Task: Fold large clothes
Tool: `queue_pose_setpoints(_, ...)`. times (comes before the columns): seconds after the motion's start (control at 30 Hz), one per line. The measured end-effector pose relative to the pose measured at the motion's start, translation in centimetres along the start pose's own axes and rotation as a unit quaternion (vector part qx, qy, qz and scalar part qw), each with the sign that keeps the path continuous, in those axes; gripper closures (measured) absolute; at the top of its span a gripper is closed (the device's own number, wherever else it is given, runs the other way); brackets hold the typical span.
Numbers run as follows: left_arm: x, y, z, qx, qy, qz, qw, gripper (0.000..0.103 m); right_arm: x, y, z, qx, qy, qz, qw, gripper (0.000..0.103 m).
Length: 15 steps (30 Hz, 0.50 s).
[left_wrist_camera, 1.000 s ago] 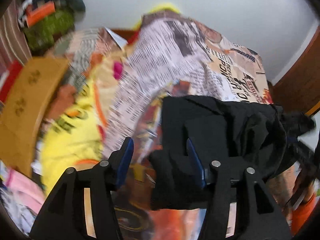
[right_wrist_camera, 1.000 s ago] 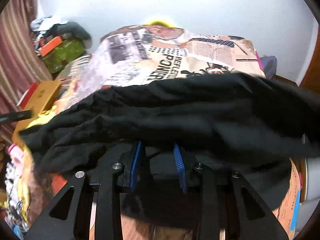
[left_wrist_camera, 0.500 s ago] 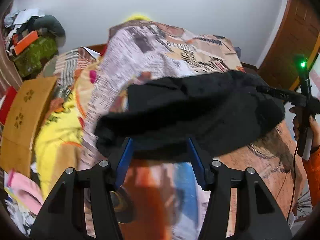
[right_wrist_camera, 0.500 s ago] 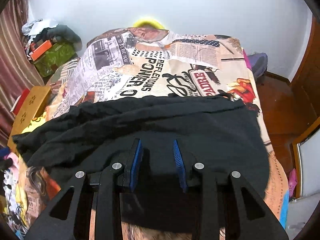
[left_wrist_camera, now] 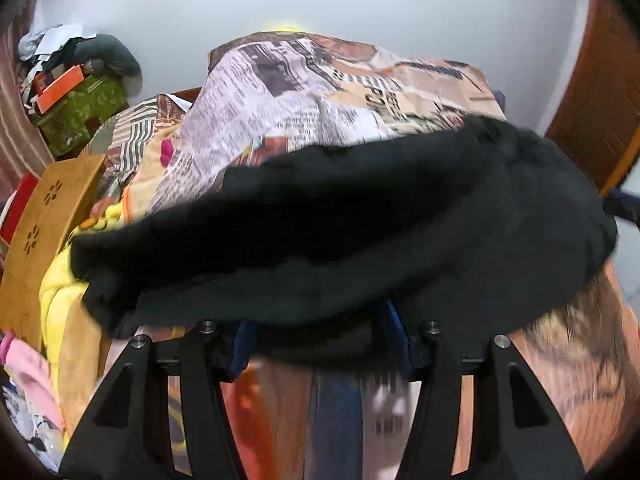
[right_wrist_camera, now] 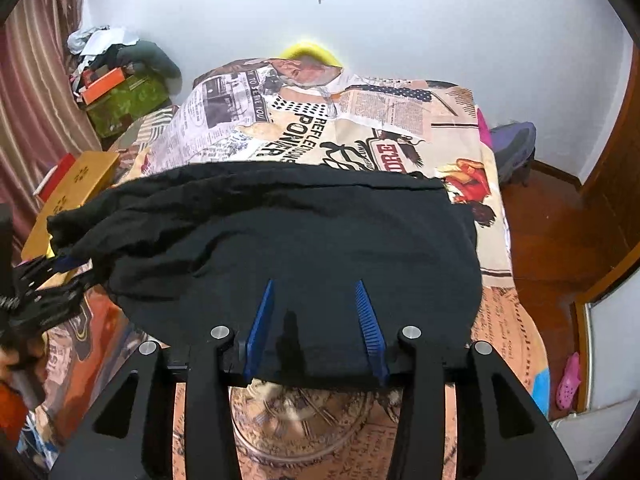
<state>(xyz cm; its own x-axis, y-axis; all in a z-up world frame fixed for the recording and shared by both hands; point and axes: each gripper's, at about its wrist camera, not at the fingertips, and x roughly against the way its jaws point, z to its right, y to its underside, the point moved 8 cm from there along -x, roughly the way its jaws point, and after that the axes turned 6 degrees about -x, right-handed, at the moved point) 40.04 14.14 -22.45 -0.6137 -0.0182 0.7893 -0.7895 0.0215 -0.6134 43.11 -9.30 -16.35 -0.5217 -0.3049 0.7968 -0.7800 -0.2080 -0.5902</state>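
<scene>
A large black garment [right_wrist_camera: 288, 240] lies spread across the bed, bunched at its left side. In the left wrist view the black garment [left_wrist_camera: 340, 232] is draped over my left gripper [left_wrist_camera: 320, 340]; its blue fingers stand apart and the cloth hides their tips. My right gripper [right_wrist_camera: 316, 320] is open, its blue fingers [right_wrist_camera: 262, 316] resting on top of the garment's near edge, gripping nothing. The left gripper also shows in the right wrist view [right_wrist_camera: 60, 276] at the garment's left end.
The bed has a newspaper-print sheet [right_wrist_camera: 360, 120]. A yellow cloth [left_wrist_camera: 60, 288] and a wooden board [left_wrist_camera: 40, 216] lie at the bed's left side. A green box with clutter [right_wrist_camera: 124, 96] stands by the curtain. Wooden floor, a door [right_wrist_camera: 616, 184] and a pink shoe [right_wrist_camera: 570, 380] are at the right.
The right gripper has opened and drawn back, leaving the garment flat on the bed. The left gripper has swung toward the garment, which now covers its fingers.
</scene>
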Motion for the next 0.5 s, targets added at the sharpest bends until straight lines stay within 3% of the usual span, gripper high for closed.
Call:
queue_pose_setpoints(0.2,-4.7,-5.1,-0.6,0.004,-0.027,-0.003,0.9996,0.049,-3.7,-2.5,-2.0,0.008,-0.024,-0.001,1.0,0.064)
queue_pose_setpoints(0.37,-8.4,-7.6,-1.8,0.026,-0.026,-0.012,0.9992,0.049,-8.3,-3.5,-2.2,0.026,0.006,-0.023,0.999,0.064)
queue_pose_setpoints(0.43,-10.4,-7.3,-2.6,0.042,-0.009,-0.029,0.9987,0.045,-9.5,-3.6,-1.8,0.022,0.001,-0.029,0.999,0.059)
queue_pose_setpoints(0.5,-11.8,-6.5,-3.4,0.067,0.009,-0.044,0.9968,0.031,-9.6,-3.7,-1.0,0.019,0.008,-0.024,0.999,0.047)
